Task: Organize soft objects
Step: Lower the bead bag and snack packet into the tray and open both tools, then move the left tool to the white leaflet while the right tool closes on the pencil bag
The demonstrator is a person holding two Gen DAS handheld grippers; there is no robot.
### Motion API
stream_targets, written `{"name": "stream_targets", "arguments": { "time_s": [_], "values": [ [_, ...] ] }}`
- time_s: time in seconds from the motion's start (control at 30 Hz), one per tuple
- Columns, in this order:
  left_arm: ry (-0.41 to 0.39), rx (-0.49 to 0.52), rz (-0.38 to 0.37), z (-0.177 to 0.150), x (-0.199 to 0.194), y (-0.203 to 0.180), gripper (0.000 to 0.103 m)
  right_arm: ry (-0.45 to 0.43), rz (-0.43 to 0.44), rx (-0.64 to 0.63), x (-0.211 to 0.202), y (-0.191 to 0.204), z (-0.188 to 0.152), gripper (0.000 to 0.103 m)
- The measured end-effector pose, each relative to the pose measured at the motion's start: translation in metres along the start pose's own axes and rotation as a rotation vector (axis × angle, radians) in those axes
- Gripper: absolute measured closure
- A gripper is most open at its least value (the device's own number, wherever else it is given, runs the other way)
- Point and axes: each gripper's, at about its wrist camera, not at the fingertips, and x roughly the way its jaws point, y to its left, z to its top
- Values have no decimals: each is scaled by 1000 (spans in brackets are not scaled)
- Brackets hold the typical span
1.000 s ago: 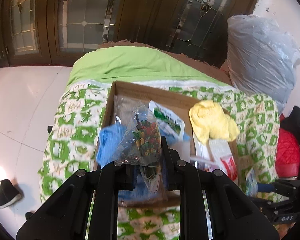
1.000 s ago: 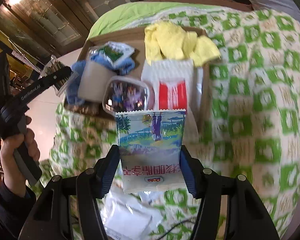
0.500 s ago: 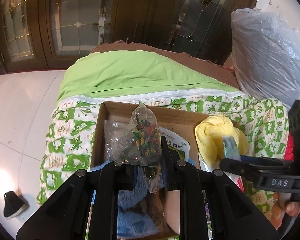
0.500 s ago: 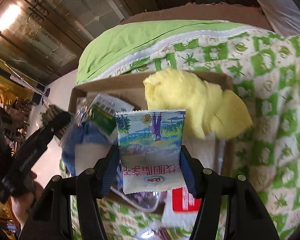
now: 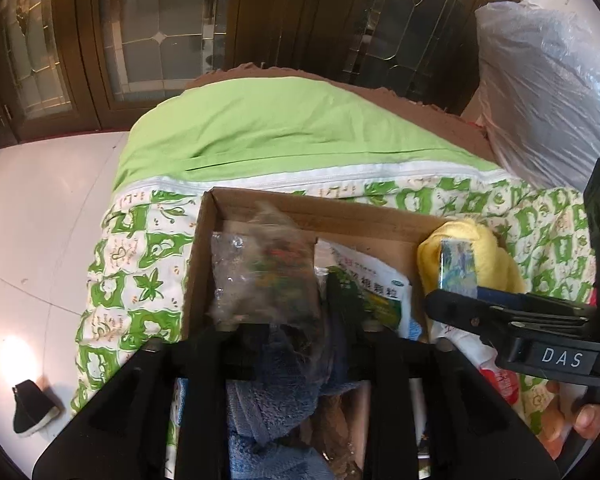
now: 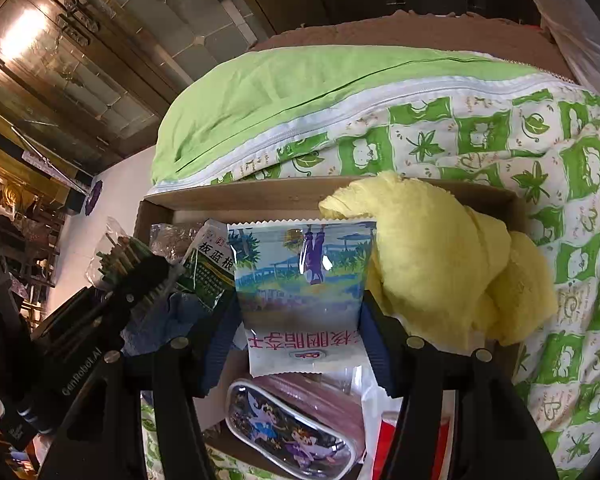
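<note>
An open cardboard box [image 5: 320, 210] lies on a green-and-white quilt. My left gripper [image 5: 292, 320] is over the box's left half, with a clear bag of coloured sticks [image 5: 268, 272] blurred between its jaws; the same bag [image 6: 120, 256] shows at my left gripper [image 6: 140, 280] in the right wrist view. My right gripper [image 6: 300, 336] is shut on a printed snack packet [image 6: 304, 292] above the box [image 6: 260, 196], next to a yellow towel [image 6: 440, 264]. The packet [image 5: 458, 266] and right gripper [image 5: 456, 300] also show in the left wrist view by the yellow towel [image 5: 496, 264].
The box also holds a blue towel [image 5: 268, 408], a green medicine sachet [image 5: 372, 292], a cartoon pencil case [image 6: 296, 432] and a red-and-white packet [image 6: 384, 440]. A large plastic sack [image 5: 548, 92] stands at the back right. A shoe [image 5: 32, 408] lies on the white floor.
Both grippers have moved forward and lower over the box with their loads. The stick bag now looks blurred between the left jaws. The right gripper is closer to the yellow towel.
</note>
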Motion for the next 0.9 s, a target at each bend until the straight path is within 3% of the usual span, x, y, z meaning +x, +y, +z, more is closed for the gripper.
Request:
{"name": "stream_targets", "arguments": {
  "time_s": [0.03, 0.1, 0.23, 0.43, 0.6, 0.9],
  "values": [
    [-4, 2, 6, 0, 0, 0, 51, -3, -5, -5, 0, 0, 0, 42],
    [-15, 6, 10, 0, -3, 0, 43, -2, -8, -7, 1, -1, -1, 41],
    [-34, 20, 29, -1, -12, 0, 42, -30, -7, -9, -4, 0, -1, 29],
    [-59, 37, 60, -18, -41, -1, 42, -63, -5, -11, -25, -1, -13, 28],
    [-42, 29, 89, -58, -65, -2, 42, -49, 18, 17, -43, -8, -46, 28],
    [5, 3, 120, -162, -100, -15, 42, -5, 28, 110, -67, -36, -142, 25]
  ]
}}
